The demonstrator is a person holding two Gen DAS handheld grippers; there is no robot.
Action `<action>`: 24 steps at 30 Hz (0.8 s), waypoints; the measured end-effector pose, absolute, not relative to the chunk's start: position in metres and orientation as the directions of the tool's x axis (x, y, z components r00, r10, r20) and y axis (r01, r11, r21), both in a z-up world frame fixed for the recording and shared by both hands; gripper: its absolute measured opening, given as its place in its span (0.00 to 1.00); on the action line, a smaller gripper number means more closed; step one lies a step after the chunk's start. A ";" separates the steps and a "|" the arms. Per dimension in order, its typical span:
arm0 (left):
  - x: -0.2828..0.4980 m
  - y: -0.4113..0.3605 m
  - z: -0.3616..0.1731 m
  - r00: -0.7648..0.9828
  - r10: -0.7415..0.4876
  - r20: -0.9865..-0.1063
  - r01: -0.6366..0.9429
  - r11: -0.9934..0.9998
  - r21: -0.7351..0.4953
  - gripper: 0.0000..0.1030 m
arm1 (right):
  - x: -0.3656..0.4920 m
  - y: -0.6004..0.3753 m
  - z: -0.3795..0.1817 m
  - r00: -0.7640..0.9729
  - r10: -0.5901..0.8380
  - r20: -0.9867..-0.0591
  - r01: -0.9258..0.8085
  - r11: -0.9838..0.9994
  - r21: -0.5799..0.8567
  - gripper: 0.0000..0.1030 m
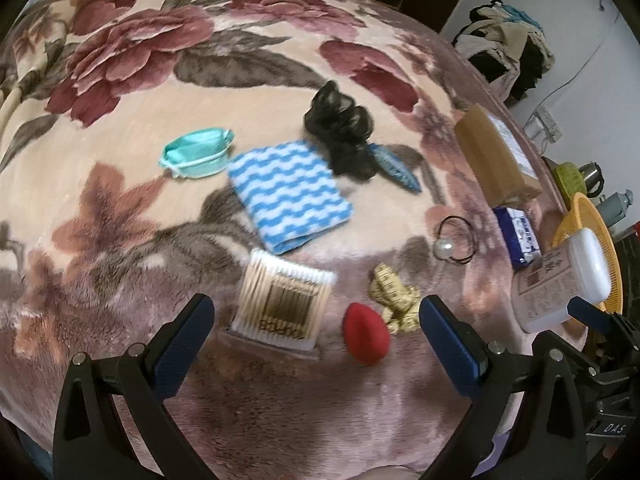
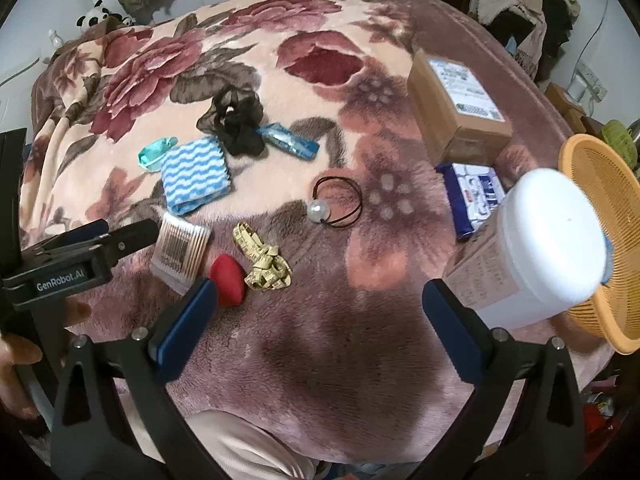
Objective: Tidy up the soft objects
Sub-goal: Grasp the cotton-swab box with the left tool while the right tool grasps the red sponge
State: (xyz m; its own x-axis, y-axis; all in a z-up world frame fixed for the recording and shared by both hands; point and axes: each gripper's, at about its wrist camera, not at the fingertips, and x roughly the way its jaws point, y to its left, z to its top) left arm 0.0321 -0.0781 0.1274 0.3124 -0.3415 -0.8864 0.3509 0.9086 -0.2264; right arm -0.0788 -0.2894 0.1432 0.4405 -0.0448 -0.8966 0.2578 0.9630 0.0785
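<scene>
Hovering over the floral blanket (image 1: pixel 120 208) — left gripper (image 1: pixel 316 320) jaws spread, right gripper (image 2: pixel 320 304) jaws spread, bare plush beneath, orange basket (image 2: pixel 592 184) at the edge.

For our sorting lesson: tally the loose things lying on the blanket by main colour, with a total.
Blue: 3: cloth, wrapper, tissue pack
Green: 1: mask
Black: 2: scrunchie, hair tie
Red: 1: sponge
Tan: 3: swabs, tape, box
Total: 10

Left tool (image 1: pixel 316 324) spread wide above floral blanket (image 1: pixel 120 80). Between fingers: swab pack (image 1: pixel 282 300), red sponge (image 1: pixel 366 334). Beyond: striped cloth (image 1: pixel 288 194), mask (image 1: pixel 198 153), black scrunchie (image 1: pixel 344 132), hair tie (image 1: pixel 458 240).
</scene>
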 end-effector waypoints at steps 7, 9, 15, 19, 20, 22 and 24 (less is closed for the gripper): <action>0.036 -0.071 0.098 0.276 -0.316 -0.908 0.333 0.917 -0.218 0.99 | -0.072 -0.284 0.122 0.415 0.000 -0.910 0.238 0.965 0.109 1.00; 0.037 -0.072 0.088 0.269 -0.301 -0.915 0.330 0.921 -0.206 0.99 | -0.070 -0.283 0.116 0.407 0.014 -0.913 0.234 0.965 0.119 1.00; 0.043 -0.076 0.066 0.251 -0.280 -0.927 0.335 0.923 -0.188 0.99 | -0.063 -0.280 0.097 0.392 0.071 -0.917 0.207 0.965 0.163 1.00; 0.047 -0.082 0.054 0.239 -0.275 -0.931 0.345 0.920 -0.183 0.98 | -0.061 -0.273 0.087 0.389 0.109 -0.915 0.174 0.966 0.189 0.99; 0.048 -0.085 0.051 0.236 -0.274 -0.932 0.348 0.920 -0.183 0.97 | -0.060 -0.271 0.084 0.385 0.113 -0.916 0.170 0.967 0.191 0.99; 0.049 -0.089 0.045 0.223 -0.271 -0.936 0.356 0.917 -0.181 0.93 | -0.059 -0.269 0.080 0.377 0.127 -0.917 0.163 0.966 0.201 0.99; 0.050 -0.091 0.039 0.218 -0.262 -0.940 0.359 0.917 -0.172 0.88 | -0.058 -0.267 0.077 0.377 0.137 -0.916 0.159 0.965 0.210 0.99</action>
